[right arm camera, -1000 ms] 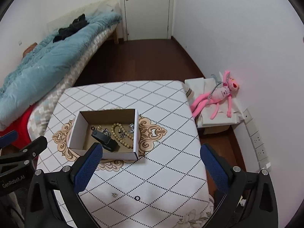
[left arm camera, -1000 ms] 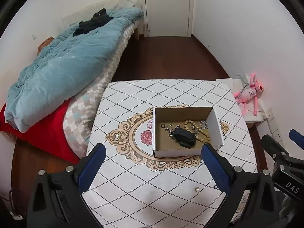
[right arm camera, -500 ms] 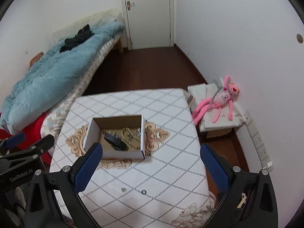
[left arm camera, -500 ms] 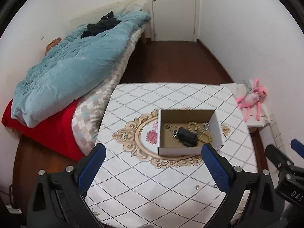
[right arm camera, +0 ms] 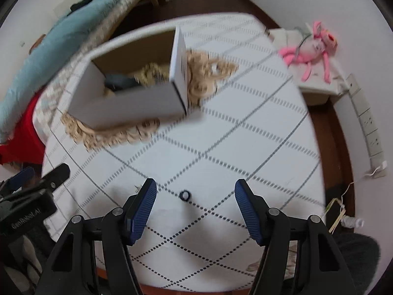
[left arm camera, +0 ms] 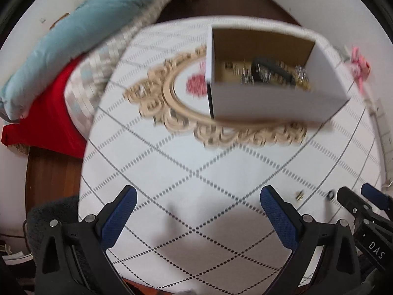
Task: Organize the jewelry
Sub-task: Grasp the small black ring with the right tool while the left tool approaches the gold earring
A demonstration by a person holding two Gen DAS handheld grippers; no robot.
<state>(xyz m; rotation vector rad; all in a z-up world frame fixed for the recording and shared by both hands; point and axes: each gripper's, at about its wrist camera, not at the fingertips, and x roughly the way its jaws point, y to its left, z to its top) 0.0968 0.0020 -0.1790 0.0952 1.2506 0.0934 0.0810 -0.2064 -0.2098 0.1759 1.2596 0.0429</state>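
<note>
Your claws now sit lower over the bench [right arm camera: 245, 123]: right claw [right arm camera: 195, 200] narrowing around the ring [right arm camera: 184, 195], not touching; left claw [left arm camera: 197, 206] wide, empty.

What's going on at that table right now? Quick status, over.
Right gripper closing, small black ring between its fingers, not yet pinched. Left gripper open, empty. Jewelry box sits farther back on the table. Nothing in the way.
</note>
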